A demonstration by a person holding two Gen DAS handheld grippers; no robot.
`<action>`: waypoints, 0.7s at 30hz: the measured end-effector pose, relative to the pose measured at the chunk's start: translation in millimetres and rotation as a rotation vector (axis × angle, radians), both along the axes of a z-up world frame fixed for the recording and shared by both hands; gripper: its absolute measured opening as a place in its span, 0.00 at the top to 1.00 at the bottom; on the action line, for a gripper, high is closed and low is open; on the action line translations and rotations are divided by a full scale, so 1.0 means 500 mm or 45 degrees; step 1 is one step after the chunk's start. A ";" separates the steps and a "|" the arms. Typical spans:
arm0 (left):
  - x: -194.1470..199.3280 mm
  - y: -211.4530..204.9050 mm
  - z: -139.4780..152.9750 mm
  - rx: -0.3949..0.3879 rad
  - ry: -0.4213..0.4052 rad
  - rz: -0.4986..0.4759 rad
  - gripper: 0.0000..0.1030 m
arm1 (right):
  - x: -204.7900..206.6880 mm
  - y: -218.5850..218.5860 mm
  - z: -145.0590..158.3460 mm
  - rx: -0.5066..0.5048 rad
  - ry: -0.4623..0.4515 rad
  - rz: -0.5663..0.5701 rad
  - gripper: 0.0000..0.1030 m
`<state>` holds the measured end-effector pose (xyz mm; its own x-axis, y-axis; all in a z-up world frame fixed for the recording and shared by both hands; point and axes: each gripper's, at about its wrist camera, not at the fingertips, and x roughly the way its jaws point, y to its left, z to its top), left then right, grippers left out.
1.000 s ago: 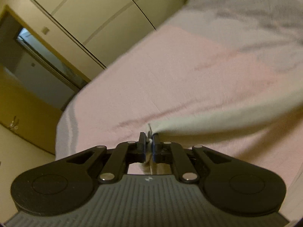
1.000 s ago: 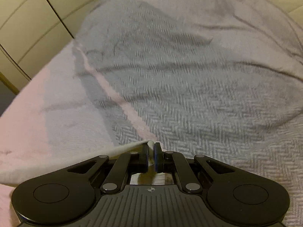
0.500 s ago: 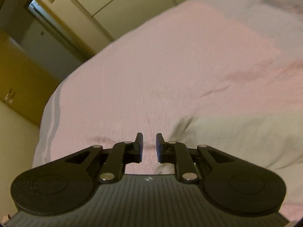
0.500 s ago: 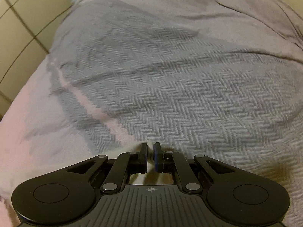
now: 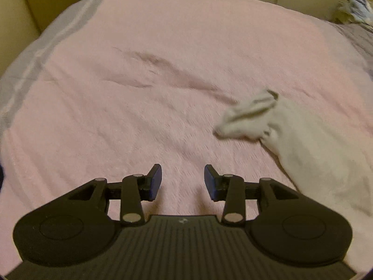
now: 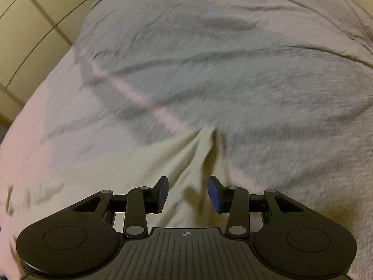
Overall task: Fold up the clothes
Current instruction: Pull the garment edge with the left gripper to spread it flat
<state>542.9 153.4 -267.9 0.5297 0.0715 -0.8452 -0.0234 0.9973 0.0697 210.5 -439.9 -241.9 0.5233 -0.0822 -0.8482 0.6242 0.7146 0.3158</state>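
On the bed, at the moment of release after a fold:

Left gripper (image 5: 182, 178): jaws parted, nothing between them; they have just been opening. It is poised over bare pink cover (image 5: 144, 74), with the garment (image 5: 303, 140) lying well off to its right.

Right gripper (image 6: 187, 193): jaws likewise parted and just opened; the garment (image 6: 149, 163) lies beneath and ahead of them, not pinched by the pads as far as can be told.

Garment: pale cream cloth, soft and limp, laid on the bed where pink cover meets grey blanket (image 6: 233, 70). A bunched, twisted end (image 5: 249, 114) is seen in the left view; a raised ridge with a dark crease runs ahead of the right gripper.

Pink cover: fine nubbed weave, a few shallow wrinkles, grey stripes at its far left edge.

Grey blanket: herringbone texture, broad soft folds.

Handling note, as judged: the step is a release and regrip. Both grippers should be lifted clear so that no cloth is dragged. The bunched end is best flattened and the ridge smoothed before the next fold is taken, each edge being caught near a corner so that the cloth is kept taut and square.
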 end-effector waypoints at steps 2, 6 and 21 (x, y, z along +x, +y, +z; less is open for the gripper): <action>-0.005 -0.011 -0.006 0.061 -0.018 -0.109 0.65 | 0.008 0.036 -0.007 -0.030 0.030 0.035 0.60; 0.032 -0.039 -0.037 0.064 -0.055 -0.221 0.65 | 0.021 0.102 -0.015 -0.051 0.051 0.069 0.60; 0.246 0.033 0.027 -0.347 -0.264 -0.204 1.00 | 0.063 0.210 -0.002 -0.118 0.095 0.004 0.60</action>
<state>665.8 169.8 -254.3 0.6779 -0.2390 -0.6952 0.1487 0.9707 -0.1888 241.8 -335.1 -243.1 0.4596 -0.1607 -0.8735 0.6409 0.7409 0.2009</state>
